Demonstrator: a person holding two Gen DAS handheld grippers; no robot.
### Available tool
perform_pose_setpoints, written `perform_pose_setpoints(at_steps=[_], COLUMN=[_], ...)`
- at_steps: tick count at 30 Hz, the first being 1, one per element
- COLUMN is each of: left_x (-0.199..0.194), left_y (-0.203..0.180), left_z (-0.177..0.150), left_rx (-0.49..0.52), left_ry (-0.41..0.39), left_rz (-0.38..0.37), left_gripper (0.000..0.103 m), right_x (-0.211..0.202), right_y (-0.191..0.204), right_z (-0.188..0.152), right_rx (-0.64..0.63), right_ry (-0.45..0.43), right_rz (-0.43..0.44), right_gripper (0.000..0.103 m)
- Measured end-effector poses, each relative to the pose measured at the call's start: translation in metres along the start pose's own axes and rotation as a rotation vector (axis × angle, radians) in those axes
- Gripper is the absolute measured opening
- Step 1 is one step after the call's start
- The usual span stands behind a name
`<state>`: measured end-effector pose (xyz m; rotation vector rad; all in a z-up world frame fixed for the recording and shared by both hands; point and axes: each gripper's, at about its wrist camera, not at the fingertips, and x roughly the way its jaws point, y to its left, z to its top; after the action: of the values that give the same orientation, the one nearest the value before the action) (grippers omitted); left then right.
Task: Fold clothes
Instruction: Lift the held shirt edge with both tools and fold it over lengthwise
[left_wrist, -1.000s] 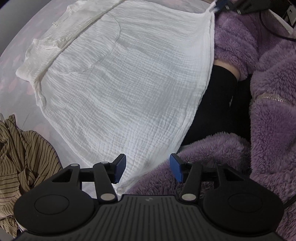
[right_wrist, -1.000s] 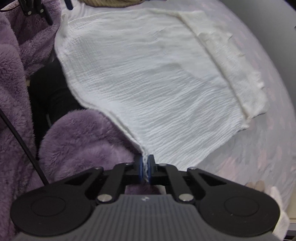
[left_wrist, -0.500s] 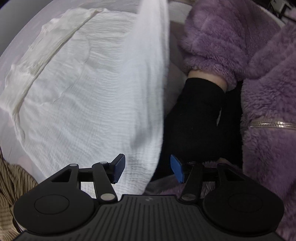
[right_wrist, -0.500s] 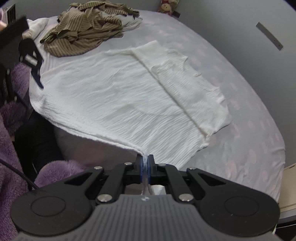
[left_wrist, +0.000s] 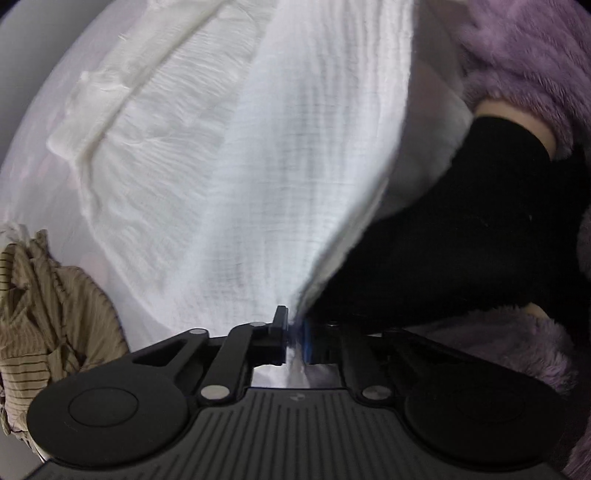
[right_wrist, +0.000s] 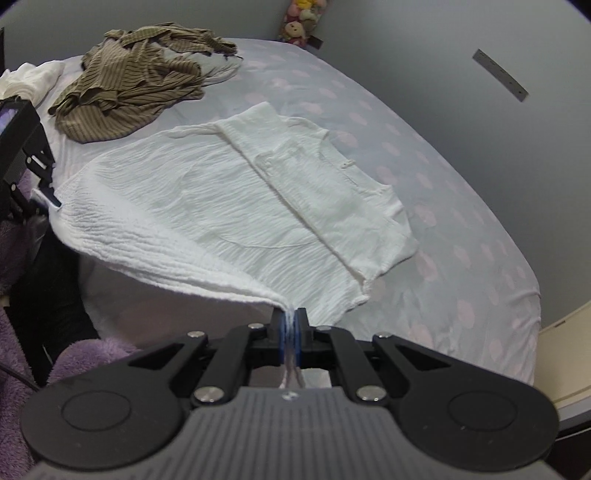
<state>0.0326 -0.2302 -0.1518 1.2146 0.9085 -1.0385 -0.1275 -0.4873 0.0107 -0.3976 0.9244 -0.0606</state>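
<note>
- The right claw (right_wrist: 290, 332) is clamped on a corner of the white garment (right_wrist: 229, 206), its blue pads pressed together with a thin fold of cloth between them; the hem rises off the bed from there.
- The left claw (left_wrist: 294, 334) is pinched tight on another corner of the same garment, the fabric bunching to a point right at its pads; it also shows at the left edge of the right wrist view, gripping the cloth.
- The bed (right_wrist: 461, 206), covered by a pale sheet with faint pink dots, carries everything.
- The white garment lies spread across the middle of the bed, one side folded over into a narrower strip, while the near hem is lifted taut between the two claws.
- A fluffy purple robe (left_wrist: 532, 48) is worn by the person, close against the near edge of the bed, with a black-clad leg (left_wrist: 480, 206) beside it.
- A crumpled olive striped shirt (right_wrist: 136, 85) sits near the far corner of the bed, apart from the white garment.
- A small heap of white cloth (right_wrist: 31, 75) lies just beside the striped shirt.
- A little plush toy (right_wrist: 301, 18) hangs on the wall beyond the bed.
</note>
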Motion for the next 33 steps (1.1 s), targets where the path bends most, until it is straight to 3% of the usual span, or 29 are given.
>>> perform_pose_setpoints(at_steps=[5, 12, 22, 33], left_x=[-0.035, -0.103, -0.144, -0.114], left_y=[0.028, 0.062, 0.116, 0.227], left_z=[-0.01, -0.008, 0.066, 0.172], left_rx=[-0.107, -0.187, -0.101, -0.103], left_ry=[-0.087, -0.22, -0.317, -0.304], left_rz=[0.019, 0.142, 0.347, 0.46], left_gripper=[0.002, 0.002, 0.002, 0.002], right_x=[0.001, -0.003, -0.006, 0.066], right_y=[-0.005, -0.005, -0.032, -0.142], right_z=[-0.006, -0.012, 0.023, 0.106], right_rx=[0.007, 0.008, -0.081, -0.055], right_ry=[0.014, 0.022, 0.013, 0.009], right_rz=[-0.021, -0.034, -0.14, -0.262], right_gripper=[0.005, 0.005, 0.005, 0.005])
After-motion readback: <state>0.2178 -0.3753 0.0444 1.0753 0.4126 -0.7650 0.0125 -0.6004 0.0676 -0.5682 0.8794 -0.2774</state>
